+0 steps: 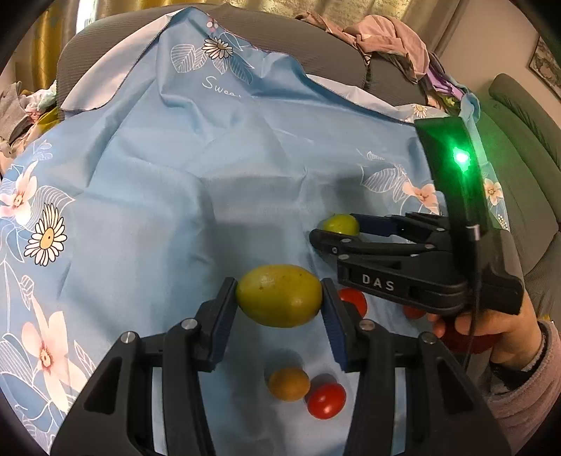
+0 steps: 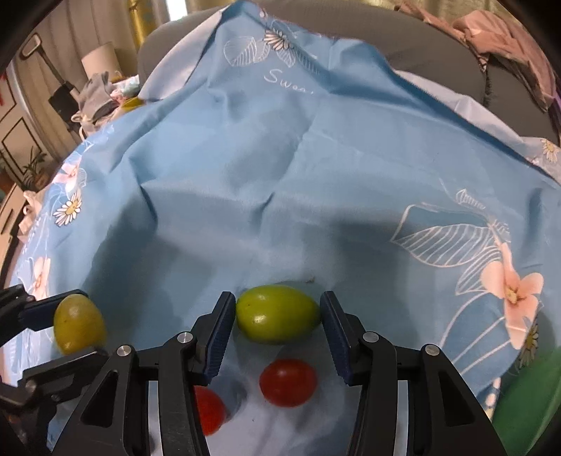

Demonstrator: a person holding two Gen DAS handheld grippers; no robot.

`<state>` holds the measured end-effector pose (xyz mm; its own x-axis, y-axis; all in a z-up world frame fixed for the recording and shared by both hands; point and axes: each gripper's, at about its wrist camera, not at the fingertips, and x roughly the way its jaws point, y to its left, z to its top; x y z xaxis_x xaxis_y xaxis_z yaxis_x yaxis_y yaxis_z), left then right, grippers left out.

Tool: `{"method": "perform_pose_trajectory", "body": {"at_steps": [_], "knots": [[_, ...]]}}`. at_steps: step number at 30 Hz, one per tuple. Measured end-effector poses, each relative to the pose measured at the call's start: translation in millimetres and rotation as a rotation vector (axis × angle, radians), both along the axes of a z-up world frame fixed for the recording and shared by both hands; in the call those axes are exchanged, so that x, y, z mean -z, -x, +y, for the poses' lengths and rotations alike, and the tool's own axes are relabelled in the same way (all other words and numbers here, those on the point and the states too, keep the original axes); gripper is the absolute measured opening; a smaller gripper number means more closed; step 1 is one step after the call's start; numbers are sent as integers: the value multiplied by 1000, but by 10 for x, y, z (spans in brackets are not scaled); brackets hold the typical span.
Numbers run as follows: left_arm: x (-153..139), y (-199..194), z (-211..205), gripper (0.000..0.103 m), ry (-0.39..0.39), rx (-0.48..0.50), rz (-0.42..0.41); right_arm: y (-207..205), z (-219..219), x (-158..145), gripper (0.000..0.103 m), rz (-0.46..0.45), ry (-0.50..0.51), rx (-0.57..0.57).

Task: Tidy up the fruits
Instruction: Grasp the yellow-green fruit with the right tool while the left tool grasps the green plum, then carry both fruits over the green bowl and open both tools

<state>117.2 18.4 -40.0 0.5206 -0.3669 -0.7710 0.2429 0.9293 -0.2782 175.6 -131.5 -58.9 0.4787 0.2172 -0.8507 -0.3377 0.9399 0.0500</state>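
Left gripper [image 1: 279, 298]: jaws closed on a yellow-green fruit [image 1: 279, 295], both blue pads pressed against its ends, the fruit carried clear of the blue floral cloth [image 1: 168, 168] beneath. Below these jaws, toward the camera, an orange-yellow fruit [image 1: 289, 383] and a red tomato [image 1: 326, 400] lie on the cloth, touching or nearly touching each other. Just to the right of the left jaws a second red fruit [image 1: 354, 301] is partly hidden behind the right-hand finger. Right gripper [image 2: 277, 317]: a green fruit [image 2: 277, 317] sits between its jaws and rests on the cloth; the left pad appears to touch the fruit, while a narrow gap seems to remain at the right pad, so the jaws are judged not gripping, though the view does not settle this firmly. Nearer the camera from these jaws a red tomato [image 2: 288, 382] lies on the cloth between the fingers, and another red tomato [image 2: 209, 409] lies half hidden under the left finger. In the left wrist view the right gripper enters from the right, held by a hand [image 1: 498, 326] in a pink-grey sleeve [image 1: 533, 389], with a green light [image 1: 461, 158] lit on its housing. Beyond the cloth stand a grey seat back [image 1: 280, 24] and a heap of clothing [image 1: 385, 38].
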Motion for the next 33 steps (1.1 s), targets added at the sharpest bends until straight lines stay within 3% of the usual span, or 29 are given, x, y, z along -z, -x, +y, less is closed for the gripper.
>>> {"method": "perform_pose_trajectory", "body": {"at_steps": [6, 16, 33], "knots": [[-30, 29, -26, 47, -10, 2, -3, 98, -45, -58, 48, -10, -60, -16], [-168, 281, -129, 47, -36, 3, -19, 724, -283, -472, 48, -87, -196, -35], [-459, 999, -341, 47, -95, 3, -105, 1655, -738, -660, 48, -122, -280, 9]]}}
